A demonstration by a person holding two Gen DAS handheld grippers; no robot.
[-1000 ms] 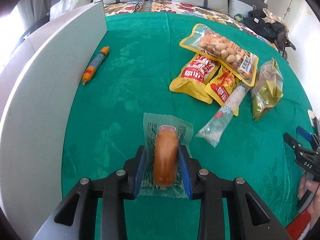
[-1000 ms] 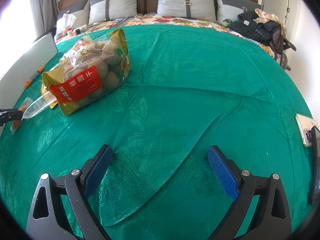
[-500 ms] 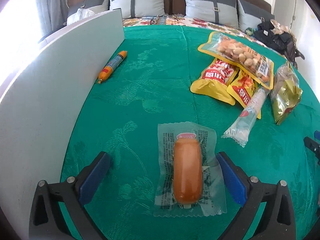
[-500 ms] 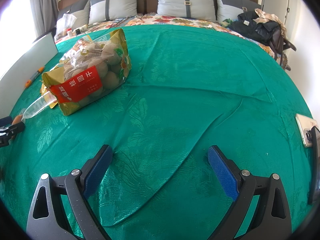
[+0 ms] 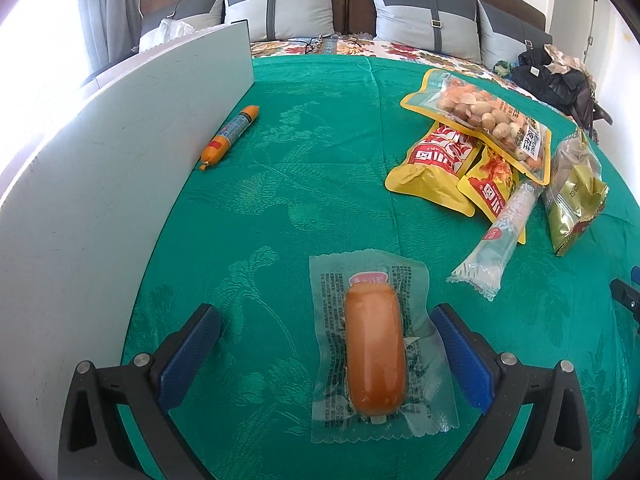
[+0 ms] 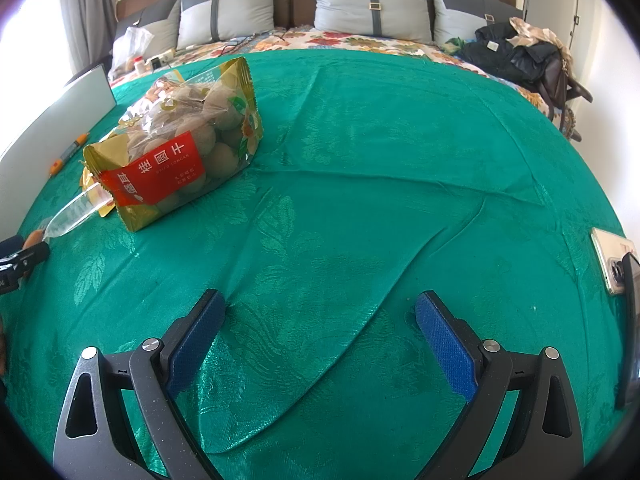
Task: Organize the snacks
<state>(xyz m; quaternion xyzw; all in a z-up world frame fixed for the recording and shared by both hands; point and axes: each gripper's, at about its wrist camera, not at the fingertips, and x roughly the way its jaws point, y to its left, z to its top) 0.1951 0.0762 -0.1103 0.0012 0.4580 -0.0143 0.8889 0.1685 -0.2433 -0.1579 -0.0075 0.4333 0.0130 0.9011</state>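
A vacuum-packed sausage [image 5: 374,354] lies flat on the green cloth between the fingers of my left gripper [image 5: 324,344], which is open and not touching it. A thin orange sausage stick [image 5: 230,134] lies by the white board [image 5: 100,184]. A pile of snacks sits at the right: a nut bag [image 5: 486,118], two yellow packs [image 5: 440,160], a clear tube pack [image 5: 500,236] and a gold bag [image 5: 574,190]. My right gripper [image 6: 320,336] is open and empty over bare cloth. The gold longan bag [image 6: 180,152] lies to its far left.
The white board stands upright along the left edge. A phone [image 6: 612,260] lies at the right edge of the cloth. Pillows [image 5: 424,24] and a dark bag [image 5: 560,80] sit at the back. The cloth has folds in the middle [image 6: 400,232].
My left gripper opened and let go of the packed sausage, which now lies on the cloth, then drew back a little. The right gripper has not moved.
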